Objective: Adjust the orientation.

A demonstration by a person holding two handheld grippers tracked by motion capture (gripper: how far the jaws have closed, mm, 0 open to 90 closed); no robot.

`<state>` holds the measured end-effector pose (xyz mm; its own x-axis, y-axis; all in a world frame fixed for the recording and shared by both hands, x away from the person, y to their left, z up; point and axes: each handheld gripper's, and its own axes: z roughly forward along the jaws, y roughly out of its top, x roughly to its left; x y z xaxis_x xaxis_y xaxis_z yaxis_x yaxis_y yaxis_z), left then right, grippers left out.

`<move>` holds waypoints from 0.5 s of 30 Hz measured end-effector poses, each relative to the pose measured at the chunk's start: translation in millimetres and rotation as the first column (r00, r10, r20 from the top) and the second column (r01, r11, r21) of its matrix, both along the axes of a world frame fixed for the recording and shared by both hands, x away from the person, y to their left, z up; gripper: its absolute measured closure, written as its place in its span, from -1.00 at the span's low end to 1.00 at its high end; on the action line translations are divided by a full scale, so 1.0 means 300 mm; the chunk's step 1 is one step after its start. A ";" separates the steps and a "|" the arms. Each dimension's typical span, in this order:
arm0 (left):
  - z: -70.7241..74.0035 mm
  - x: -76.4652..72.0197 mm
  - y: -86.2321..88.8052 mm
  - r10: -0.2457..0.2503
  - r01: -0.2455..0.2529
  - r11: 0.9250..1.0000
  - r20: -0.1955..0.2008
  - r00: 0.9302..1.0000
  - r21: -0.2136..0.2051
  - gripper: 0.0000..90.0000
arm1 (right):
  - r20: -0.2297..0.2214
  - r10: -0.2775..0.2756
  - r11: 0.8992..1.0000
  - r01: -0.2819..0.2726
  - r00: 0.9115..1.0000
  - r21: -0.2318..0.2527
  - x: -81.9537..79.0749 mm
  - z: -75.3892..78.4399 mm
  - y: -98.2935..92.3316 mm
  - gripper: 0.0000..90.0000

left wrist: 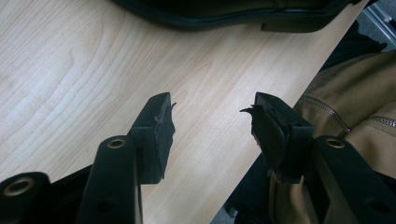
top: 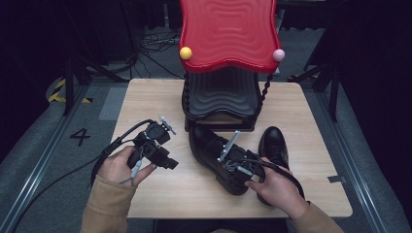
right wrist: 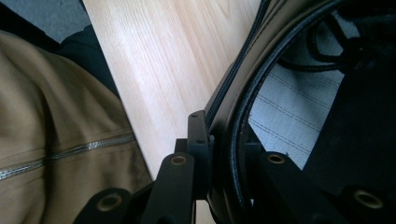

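Two black leather shoes stand on the wooden table point(top: 301, 111). The nearer shoe point(top: 209, 145) lies mid-table with its toe toward a stand. My right gripper point(top: 240, 167) is shut on that shoe's collar at the heel end. In the right gripper view, one jaw is outside and the other inside the rim of the shoe point(right wrist: 289, 116), and my right gripper point(right wrist: 219, 135) pinches the rim. The second shoe point(top: 274, 143) stands just to the right. My left gripper point(top: 167, 162) hovers over the table's left half. In its own view my left gripper point(left wrist: 212, 109) is open with nothing between its jaws.
A stand with a red wavy top point(top: 228, 31) and a black wavy seat point(top: 221, 94) occupies the table's far middle, with a yellow ball point(top: 185, 53) and a pink ball point(top: 278, 55) on its corners. Cables trail off the left edge. A tan-sleeved arm point(left wrist: 355, 107) is close by.
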<state>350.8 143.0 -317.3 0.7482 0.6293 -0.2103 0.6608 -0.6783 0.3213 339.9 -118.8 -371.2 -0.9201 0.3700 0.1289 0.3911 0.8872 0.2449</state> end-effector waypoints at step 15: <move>-0.004 0.016 -0.026 -0.029 0.029 1.000 -0.008 1.000 0.007 0.08 | 0.017 -0.176 0.981 0.177 0.984 -0.077 -0.032 -0.059 -0.007 0.59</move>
<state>355.5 135.2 -318.6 0.7645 0.6088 -0.2120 0.6433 -0.6994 0.3116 330.2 -120.8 -388.9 -0.8407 0.5349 0.0844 0.5408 0.8211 0.1824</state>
